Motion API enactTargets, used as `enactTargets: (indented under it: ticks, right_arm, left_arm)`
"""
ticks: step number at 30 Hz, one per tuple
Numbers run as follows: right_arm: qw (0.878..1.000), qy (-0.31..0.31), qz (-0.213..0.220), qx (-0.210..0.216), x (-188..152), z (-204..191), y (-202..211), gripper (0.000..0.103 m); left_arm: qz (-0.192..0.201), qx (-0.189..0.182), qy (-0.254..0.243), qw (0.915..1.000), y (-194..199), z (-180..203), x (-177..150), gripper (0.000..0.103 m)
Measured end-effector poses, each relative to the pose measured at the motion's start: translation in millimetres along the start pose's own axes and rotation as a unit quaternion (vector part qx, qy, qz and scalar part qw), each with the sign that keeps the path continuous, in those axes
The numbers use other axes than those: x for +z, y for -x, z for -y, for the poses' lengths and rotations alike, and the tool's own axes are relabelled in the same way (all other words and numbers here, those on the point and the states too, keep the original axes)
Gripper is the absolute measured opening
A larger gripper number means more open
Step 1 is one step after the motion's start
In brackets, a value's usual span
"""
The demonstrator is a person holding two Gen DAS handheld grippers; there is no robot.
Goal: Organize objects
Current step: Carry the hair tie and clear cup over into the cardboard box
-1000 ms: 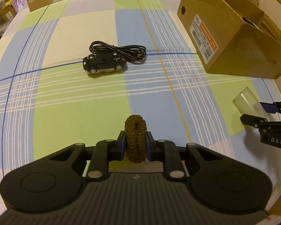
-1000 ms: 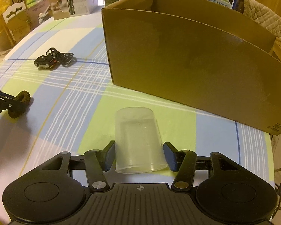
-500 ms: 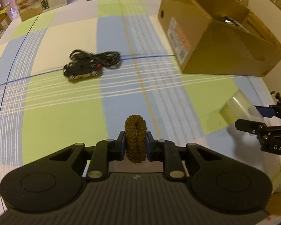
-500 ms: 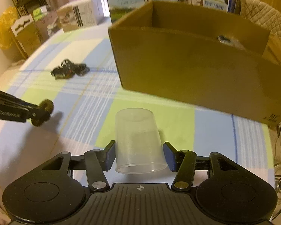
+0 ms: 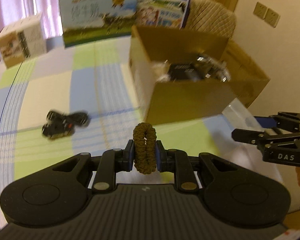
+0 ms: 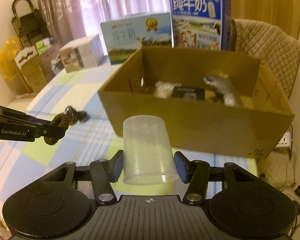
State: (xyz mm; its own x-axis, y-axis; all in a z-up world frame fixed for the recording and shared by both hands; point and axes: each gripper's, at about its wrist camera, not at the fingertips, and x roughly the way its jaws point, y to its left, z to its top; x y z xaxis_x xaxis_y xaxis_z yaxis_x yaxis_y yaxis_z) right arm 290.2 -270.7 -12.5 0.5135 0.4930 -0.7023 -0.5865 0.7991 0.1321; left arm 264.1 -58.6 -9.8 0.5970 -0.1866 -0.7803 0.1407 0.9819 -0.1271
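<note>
While the left gripper (image 5: 144, 153) pinches a brown hair tie (image 5: 144, 148) and the right gripper (image 6: 148, 165) clasps a clear cup (image 6: 148, 150), both hang short of the box (image 6: 200, 124), likely mid-carry, needing release over its opening

A: Left gripper (image 5: 144, 153), from its own camera: matte black body with a ribbed centre plate, a round recessed disc on either flank, and two linkage arms pinned with silver screws.

B: Blue pads line the inner faces of its jaws. From the right wrist view, white "GenRobot.AI" lettering runs along its side.

A: Right gripper (image 6: 149, 165): the same black shell, ribbed plate bearing a small crosshair mark, silver pivot screws, dark blue pads.

B: In the left wrist view its side reads "DAS" in pale letters, with a blue block behind the black finger links.
</note>
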Motion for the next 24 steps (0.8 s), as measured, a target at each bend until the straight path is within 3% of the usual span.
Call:
enactTargets:
  ticks: [14,24]
  right_arm:
    - [0.998,-0.008,0.057,-0.005,41.7,42.2,17.0,0.051]
    - [0.997,-0.007,0.08,0.003,75.1,59.7,2.3,0.051]
  left_arm:
    - [0.061,-0.005,-0.03,0.9977,-5.5,49.5,57.6,0.017]
    - [0.075,0.009,-0.043,0.9962,-28.8,68.6,96.4,0.017]
